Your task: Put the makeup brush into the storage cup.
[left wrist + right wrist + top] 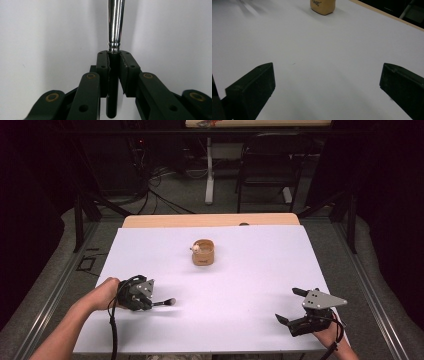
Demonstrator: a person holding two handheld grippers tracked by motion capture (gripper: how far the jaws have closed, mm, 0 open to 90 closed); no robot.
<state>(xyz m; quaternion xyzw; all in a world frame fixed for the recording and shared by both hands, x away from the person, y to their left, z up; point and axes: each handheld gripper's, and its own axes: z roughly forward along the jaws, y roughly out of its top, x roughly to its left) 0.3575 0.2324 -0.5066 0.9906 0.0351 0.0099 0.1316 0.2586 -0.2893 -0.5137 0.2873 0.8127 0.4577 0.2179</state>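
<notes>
My left gripper (151, 303) is near the front left of the white sheet (240, 285), shut on a slim tool (165, 302) that points right. In the left gripper view the jaws clamp the tool's black handle (111, 100), and its shiny metal shaft (115, 22) runs on ahead of my left gripper (114, 53). A small round wooden cup (203, 252) stands mid-table, with a pale thing at its rim. My right gripper (287, 304) rests at the front right, open and empty. In its own view my right gripper (325, 70) has its jaws wide apart, with the cup (323, 6) far ahead.
The sheet covers most of the wooden table, whose far edge (210, 220) shows bare. Beyond it stand a black chair (270, 165) and a white table leg (209, 170), with cables on the floor. Dark metal frames flank both sides.
</notes>
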